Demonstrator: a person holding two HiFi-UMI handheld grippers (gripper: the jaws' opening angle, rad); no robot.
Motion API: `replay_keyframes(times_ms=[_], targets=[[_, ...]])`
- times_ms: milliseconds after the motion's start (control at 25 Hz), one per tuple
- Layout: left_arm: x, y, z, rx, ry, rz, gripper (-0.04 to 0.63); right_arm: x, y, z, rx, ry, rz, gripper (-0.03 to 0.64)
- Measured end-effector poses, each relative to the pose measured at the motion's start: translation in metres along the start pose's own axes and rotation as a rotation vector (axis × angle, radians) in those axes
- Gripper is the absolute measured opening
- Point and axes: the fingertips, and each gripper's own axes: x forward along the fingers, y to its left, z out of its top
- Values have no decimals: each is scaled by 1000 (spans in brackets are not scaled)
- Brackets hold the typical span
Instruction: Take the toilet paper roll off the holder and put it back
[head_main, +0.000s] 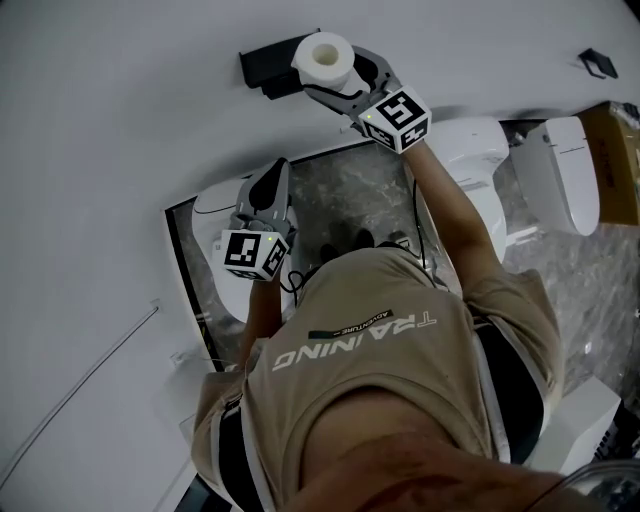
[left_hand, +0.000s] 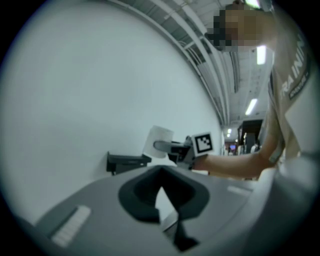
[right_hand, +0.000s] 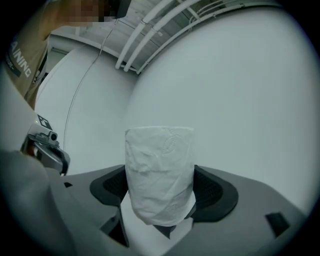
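White wall (head_main: 120, 150) fills the upper and left field of the head view, with grey marbled floor (head_main: 350, 195) below it. The person, in a tan shirt (head_main: 400, 350), stands facing the wall, and white toilets (head_main: 478, 148) stand on the floor to the person's right. Right gripper (head_main: 338, 80): raised toward the wall at the end of the outstretched arm, its jaws spread about the width of the toilet paper roll (right_hand: 159, 170) and pressed against the roll's two sides, so that the roll is carried between the dark pads with its open core toward the head camera. Left gripper (head_main: 274, 172): held lower and nearer the body, well apart from the roll, its tips drawn together with nothing between them. Black holder (head_main: 262, 68): fixed to the wall, projecting from it. The roll sits just beside the holder's free end, toward the person's right; whether the two touch cannot be told.
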Motion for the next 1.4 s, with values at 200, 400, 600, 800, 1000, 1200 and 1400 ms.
replay_keyframes(times_ms=[200,400,600,800,1000,1200,1400], targets=[[5,8,3,-3,-2,5,0,46,-33,-12,36,10,-23,353],[11,17,13,8,-12,8,0,80,-50,-25,57,46,-22,353],[11,27,8,-13,3,13,0,88,-54,-51,99,99,-43,353],[12,32,5,-20,10,1,0,91,-58,-59,131,114,-57,353],[2,32,3,-25,15,-36,0,77,-55,-59,126,139,-102,353],[-8,33,-2,-17,20,-90,0,44,-42,-63,125,153,-178,353],[-17,26,-25,-40,42,-173,0,-9,-4,-73,143,175,-245,353]])
